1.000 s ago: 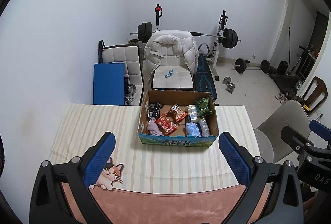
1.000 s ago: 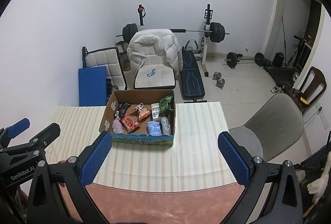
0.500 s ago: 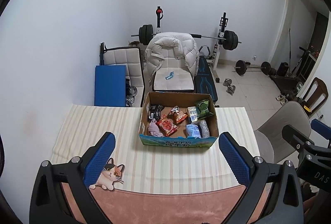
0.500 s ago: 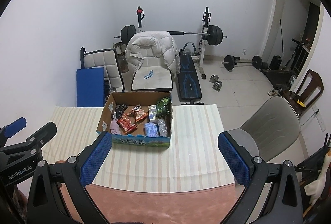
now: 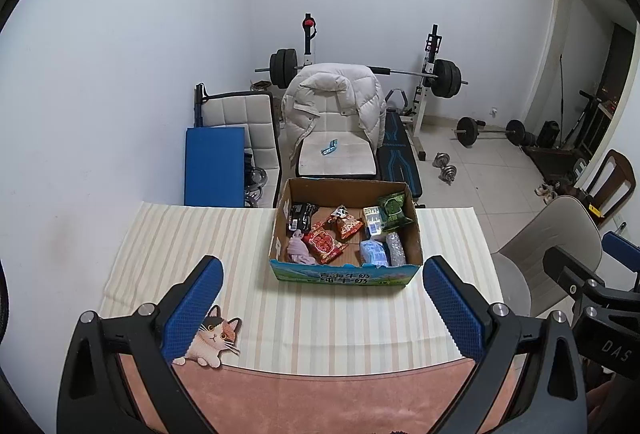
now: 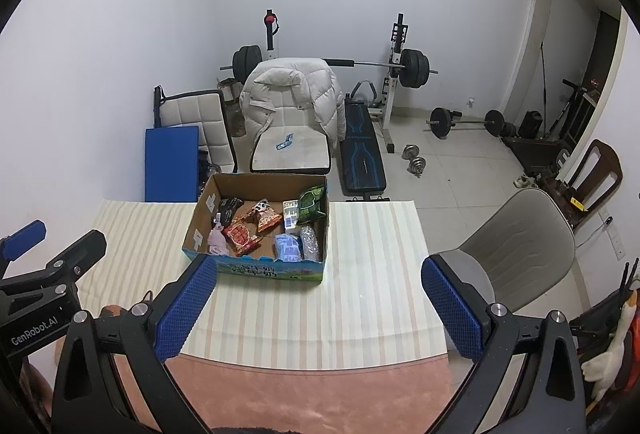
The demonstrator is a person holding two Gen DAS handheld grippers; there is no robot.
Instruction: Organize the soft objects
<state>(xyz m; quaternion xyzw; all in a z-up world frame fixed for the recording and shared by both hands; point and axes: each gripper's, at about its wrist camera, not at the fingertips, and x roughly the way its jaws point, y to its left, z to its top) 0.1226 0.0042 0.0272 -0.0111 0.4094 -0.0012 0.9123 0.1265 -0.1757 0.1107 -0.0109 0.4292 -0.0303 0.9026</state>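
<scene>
Left wrist view: both claws, left claw (image 5: 320,308) and right claw (image 6: 318,304), hang apart and empty, drawn slightly back from the box (image 5: 344,276), its soft packets (image 5: 326,244) undisturbed inside.

Home gym room: barbell rack (image 5: 366,73), dumbbells (image 5: 446,169), chairs.

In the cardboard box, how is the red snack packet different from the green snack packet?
The red snack packet lies in the middle of the cardboard box, near its front; the green snack packet is in the far right corner. The red one lies nearly flat on the bottom, while the green one leans up against the right wall. The red one shows printed pictures; the green one is dark and crinkled. Both are soft sealed bags.
</scene>
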